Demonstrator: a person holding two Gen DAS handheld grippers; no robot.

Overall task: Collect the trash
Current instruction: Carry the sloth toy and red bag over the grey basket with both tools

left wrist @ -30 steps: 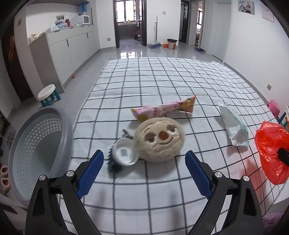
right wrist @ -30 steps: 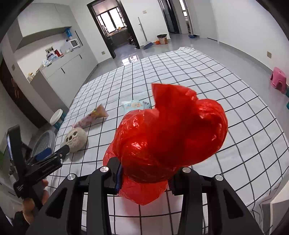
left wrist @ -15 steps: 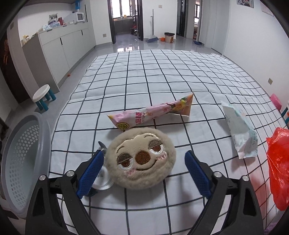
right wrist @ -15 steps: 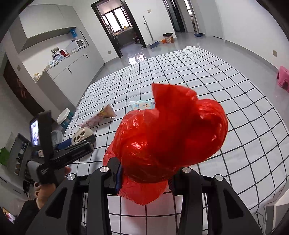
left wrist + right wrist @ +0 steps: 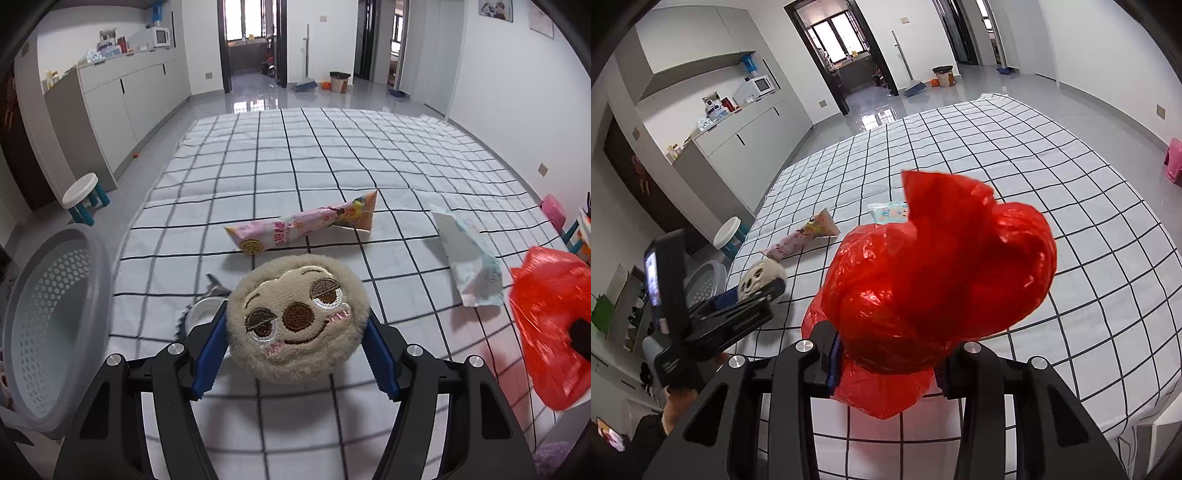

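Left wrist view: the left claw [image 5: 295, 350] clenches a round plush sloth face [image 5: 297, 318] on the checked bed sheet [image 5: 332, 166], beside a pink snack wrapper [image 5: 303, 226] whose writing is unreadable. The right claw [image 5: 886, 363] grips a red plastic bag [image 5: 938, 273].

On the checked sheet [image 5: 332, 162] lie one plush sloth face [image 5: 297, 318], one pink snack wrapper [image 5: 303, 226], one pale wipes packet [image 5: 471, 267] and one red plastic bag [image 5: 938, 269]. One grey perforated basket [image 5: 55, 325] and one white stool [image 5: 80, 189] stand beside it.
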